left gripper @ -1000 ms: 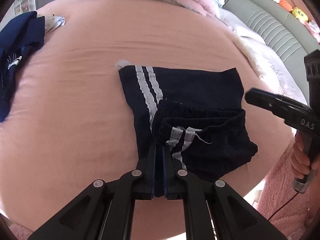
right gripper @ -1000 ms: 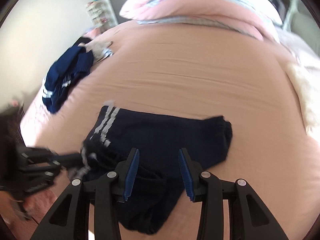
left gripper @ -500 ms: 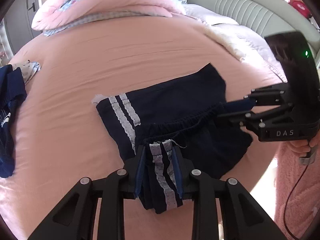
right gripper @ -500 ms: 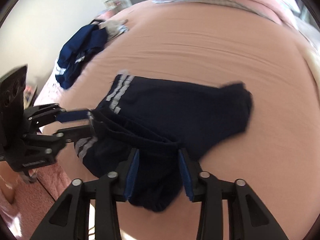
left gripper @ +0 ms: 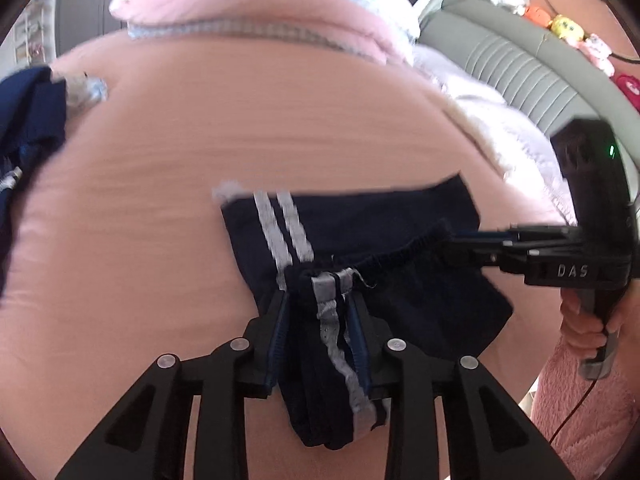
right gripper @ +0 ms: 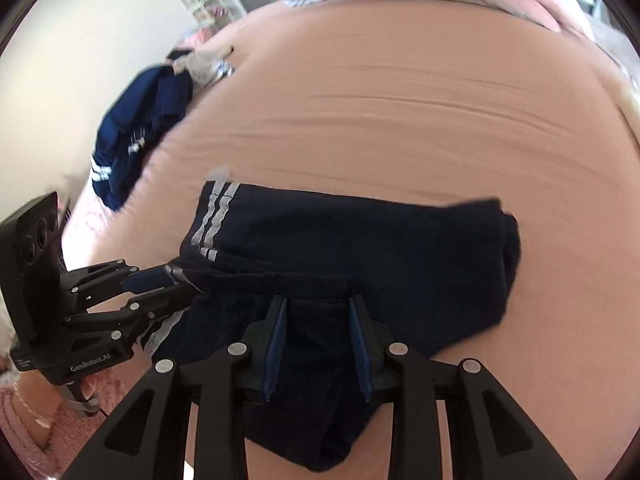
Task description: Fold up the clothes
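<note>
Navy shorts with two white side stripes [left gripper: 360, 220] lie on the pink bed sheet [left gripper: 240, 120], half folded. My left gripper [left gripper: 318, 304] is shut on a bunched, striped corner of the shorts, and cloth hangs down between its fingers. In the right wrist view the same gripper [right gripper: 176, 280] pinches the waistband's left end. My right gripper [right gripper: 318, 316] is shut on the waistband of the shorts [right gripper: 360, 232] further right. The left wrist view shows it [left gripper: 452, 246] gripping that band from the side. The waistband runs taut between the two grippers, raised off the lower layer.
A heap of other navy clothes [right gripper: 140, 128] lies at the bed's left edge. A rolled pink quilt [left gripper: 248, 4] lies at the far end. A grey padded sofa [left gripper: 520, 64] and a pale blanket lie to the right. A person's hand [left gripper: 580, 320] holds the right gripper's handle.
My right gripper came in from the side and closed on the waistband. My left gripper's fingers stand wider, around a thicker bunch of cloth. The waistband has risen and pulled taut.
</note>
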Action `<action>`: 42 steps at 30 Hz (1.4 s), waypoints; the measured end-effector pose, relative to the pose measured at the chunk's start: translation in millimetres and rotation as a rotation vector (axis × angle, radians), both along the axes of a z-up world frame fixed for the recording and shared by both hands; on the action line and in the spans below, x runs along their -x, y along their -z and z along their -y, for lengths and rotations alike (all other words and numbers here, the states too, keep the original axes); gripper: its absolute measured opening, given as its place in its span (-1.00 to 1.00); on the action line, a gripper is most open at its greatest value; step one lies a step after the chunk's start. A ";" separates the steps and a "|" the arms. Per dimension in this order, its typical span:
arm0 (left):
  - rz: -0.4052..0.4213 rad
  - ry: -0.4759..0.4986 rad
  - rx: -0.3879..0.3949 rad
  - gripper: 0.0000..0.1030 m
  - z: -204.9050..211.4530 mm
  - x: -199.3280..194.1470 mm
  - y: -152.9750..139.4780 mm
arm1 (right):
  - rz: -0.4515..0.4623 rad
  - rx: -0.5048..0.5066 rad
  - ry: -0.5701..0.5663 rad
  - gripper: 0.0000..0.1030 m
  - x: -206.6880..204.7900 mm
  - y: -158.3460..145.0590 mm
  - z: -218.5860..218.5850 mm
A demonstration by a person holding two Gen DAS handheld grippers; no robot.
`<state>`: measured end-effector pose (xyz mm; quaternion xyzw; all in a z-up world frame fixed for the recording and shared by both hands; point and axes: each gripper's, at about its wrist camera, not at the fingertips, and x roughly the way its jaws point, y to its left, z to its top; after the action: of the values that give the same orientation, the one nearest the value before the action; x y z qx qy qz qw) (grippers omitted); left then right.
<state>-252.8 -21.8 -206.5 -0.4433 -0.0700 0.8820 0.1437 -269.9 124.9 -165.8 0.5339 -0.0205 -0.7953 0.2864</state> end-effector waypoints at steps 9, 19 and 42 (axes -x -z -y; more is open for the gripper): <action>0.028 0.014 -0.019 -0.17 20.6 -9.8 -10.1 | -0.027 0.049 0.040 -0.41 -22.2 -25.1 -22.7; 0.021 0.080 0.099 -0.80 24.1 -24.6 -34.0 | -0.122 -0.035 -0.067 -0.82 -22.7 -23.2 14.6; -0.144 0.055 -0.144 -0.34 89.1 -12.0 -69.3 | -0.090 0.246 0.290 -0.58 4.9 -26.7 -56.5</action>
<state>-240.9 -110.8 -137.2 -0.3689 -0.1103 0.9001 0.2040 -274.8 181.4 -139.1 0.4500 -0.1815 -0.8430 0.2324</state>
